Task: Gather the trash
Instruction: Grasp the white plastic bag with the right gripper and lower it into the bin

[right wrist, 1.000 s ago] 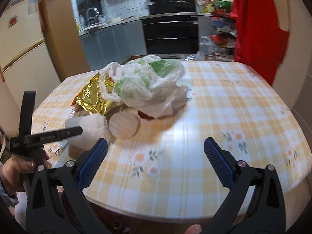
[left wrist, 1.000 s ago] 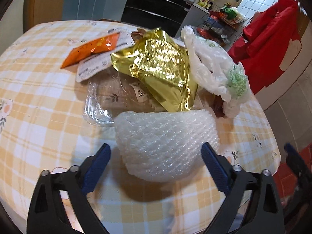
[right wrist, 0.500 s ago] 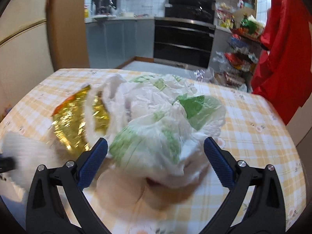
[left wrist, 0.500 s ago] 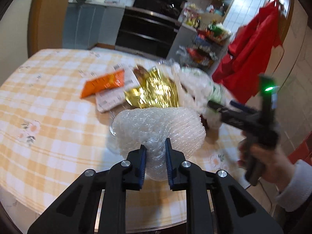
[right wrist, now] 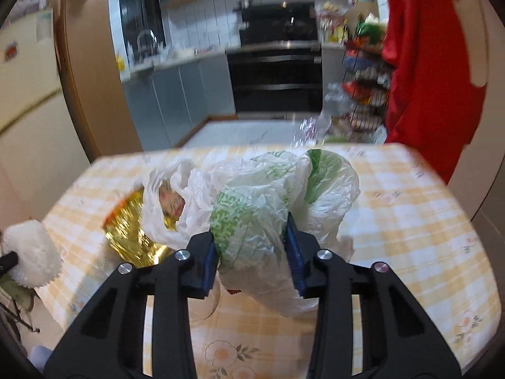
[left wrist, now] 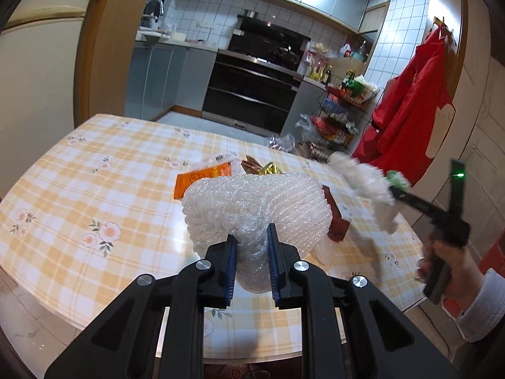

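- Left gripper (left wrist: 251, 246) clamped on the white foam wrap (left wrist: 255, 208) — pinched between the blue pads, held above the table (left wrist: 94, 189).
- Right gripper (right wrist: 252, 249) closed on the crumpled white-and-green plastic bag (right wrist: 252, 208), bunched between its fingers near the table's middle.
- Gold foil wrapper (right wrist: 132, 237) just left of the bag — lying on the table.

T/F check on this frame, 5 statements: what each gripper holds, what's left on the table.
1. The left gripper is shut on the white foam netting. True.
2. The right gripper is open and empty. False: its fingers pinch the white and green plastic bag.
3. The gold foil wrapper lies on the table. True.
4. The tablecloth is plain blue. False: yellow check with flowers.
5. The orange packet is in the left gripper. False: it lies on the table.
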A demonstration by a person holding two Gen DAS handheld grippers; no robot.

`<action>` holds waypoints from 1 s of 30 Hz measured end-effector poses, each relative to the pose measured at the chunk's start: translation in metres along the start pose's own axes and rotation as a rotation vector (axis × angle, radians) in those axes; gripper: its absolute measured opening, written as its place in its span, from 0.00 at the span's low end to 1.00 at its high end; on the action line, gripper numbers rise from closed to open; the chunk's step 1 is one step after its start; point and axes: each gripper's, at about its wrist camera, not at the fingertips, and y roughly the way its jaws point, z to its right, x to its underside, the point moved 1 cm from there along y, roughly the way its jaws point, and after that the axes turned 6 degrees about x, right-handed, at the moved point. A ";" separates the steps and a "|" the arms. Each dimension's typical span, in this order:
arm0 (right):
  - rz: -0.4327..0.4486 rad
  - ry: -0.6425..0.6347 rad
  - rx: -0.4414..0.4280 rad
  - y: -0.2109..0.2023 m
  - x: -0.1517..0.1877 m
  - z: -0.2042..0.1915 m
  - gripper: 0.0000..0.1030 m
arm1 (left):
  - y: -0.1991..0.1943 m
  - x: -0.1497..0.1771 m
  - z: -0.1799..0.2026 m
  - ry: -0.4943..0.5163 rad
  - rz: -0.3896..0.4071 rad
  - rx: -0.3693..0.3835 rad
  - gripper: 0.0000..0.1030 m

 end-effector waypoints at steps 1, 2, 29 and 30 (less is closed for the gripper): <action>0.025 -0.006 -0.005 -0.015 -0.003 0.002 0.38 | -0.006 -0.001 0.002 0.001 0.009 -0.002 0.17; 0.043 -0.013 -0.013 -0.026 -0.006 0.003 0.38 | -0.010 -0.001 0.003 0.002 0.014 -0.004 0.17; -0.178 -0.256 -0.264 -0.191 0.148 -0.096 0.38 | -0.155 0.049 0.007 0.014 0.085 -0.067 0.17; -0.202 -0.257 -0.272 -0.190 0.154 -0.099 0.38 | -0.157 0.052 0.006 0.011 0.084 -0.066 0.17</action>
